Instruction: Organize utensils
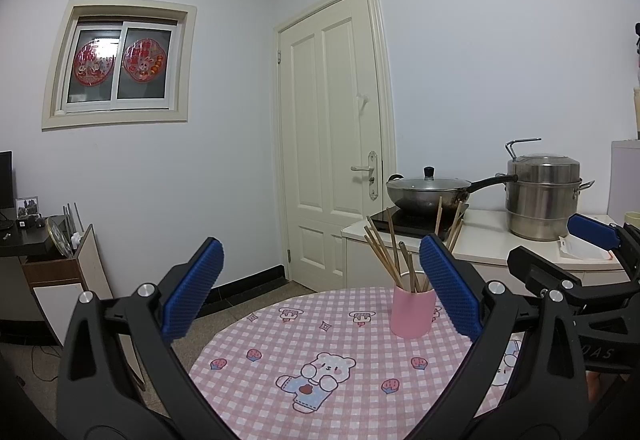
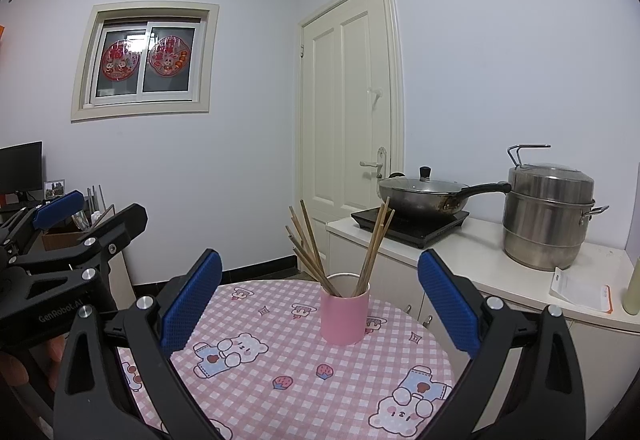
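A pink cup (image 1: 413,310) (image 2: 345,314) stands upright on the round table (image 1: 320,380) (image 2: 280,372) with its pink checked cloth. Several wooden chopsticks (image 1: 386,256) (image 2: 316,252) lean out of the cup to both sides. My left gripper (image 1: 320,288) is open and empty, raised above the table with the cup just inside its right finger. My right gripper (image 2: 320,292) is open and empty too, and the cup sits between its fingers, further ahead. Each gripper shows at the edge of the other's view, side by side.
A white counter (image 1: 492,240) (image 2: 500,264) behind the table carries a lidded wok (image 2: 424,196) on an induction hob, a steel steamer pot (image 2: 546,216) and a white packet (image 2: 580,290). A closed door (image 2: 352,120), a dark desk (image 1: 24,240) and floor lie beyond.
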Action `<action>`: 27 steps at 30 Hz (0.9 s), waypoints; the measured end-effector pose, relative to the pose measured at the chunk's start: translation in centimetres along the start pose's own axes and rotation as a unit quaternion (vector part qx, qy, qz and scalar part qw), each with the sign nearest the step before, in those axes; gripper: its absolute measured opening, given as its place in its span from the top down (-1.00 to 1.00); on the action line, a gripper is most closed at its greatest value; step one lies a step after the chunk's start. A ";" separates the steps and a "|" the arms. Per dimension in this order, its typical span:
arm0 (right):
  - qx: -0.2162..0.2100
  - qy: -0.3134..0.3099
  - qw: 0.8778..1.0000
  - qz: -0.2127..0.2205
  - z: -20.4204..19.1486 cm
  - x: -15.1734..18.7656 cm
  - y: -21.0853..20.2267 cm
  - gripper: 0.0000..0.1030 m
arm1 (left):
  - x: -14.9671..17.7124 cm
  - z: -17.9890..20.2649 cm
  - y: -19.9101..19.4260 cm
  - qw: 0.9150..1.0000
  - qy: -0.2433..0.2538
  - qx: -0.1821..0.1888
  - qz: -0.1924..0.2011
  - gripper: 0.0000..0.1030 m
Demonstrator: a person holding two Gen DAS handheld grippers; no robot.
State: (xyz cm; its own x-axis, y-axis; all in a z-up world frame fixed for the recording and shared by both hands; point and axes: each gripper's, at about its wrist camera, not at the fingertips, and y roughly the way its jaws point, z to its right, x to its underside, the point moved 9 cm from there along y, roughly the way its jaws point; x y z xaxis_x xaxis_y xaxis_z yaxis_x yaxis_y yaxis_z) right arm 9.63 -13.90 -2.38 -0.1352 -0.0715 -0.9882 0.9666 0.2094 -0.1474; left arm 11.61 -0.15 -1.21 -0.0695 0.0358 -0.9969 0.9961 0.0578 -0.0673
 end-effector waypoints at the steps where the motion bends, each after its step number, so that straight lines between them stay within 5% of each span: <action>1: 0.000 0.000 1.000 0.000 0.0 0.0 0.0 -0.84 | 0.0 0.0 0.0 1.000 0.000 0.000 0.000 -0.87; 27: -0.001 0.003 1.000 -0.005 -0.3 0.7 0.0 -0.84 | 0.5 0.2 0.4 1.000 0.001 0.005 -0.007 -0.87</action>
State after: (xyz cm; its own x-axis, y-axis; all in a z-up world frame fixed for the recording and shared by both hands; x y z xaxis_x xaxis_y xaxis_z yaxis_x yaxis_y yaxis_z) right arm 9.46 -13.66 -3.06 -0.1465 -0.0681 -0.9869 0.9649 0.2100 -0.1578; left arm 11.97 -0.27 -1.73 -0.0834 0.0364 -0.9958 0.9955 0.0486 -0.0816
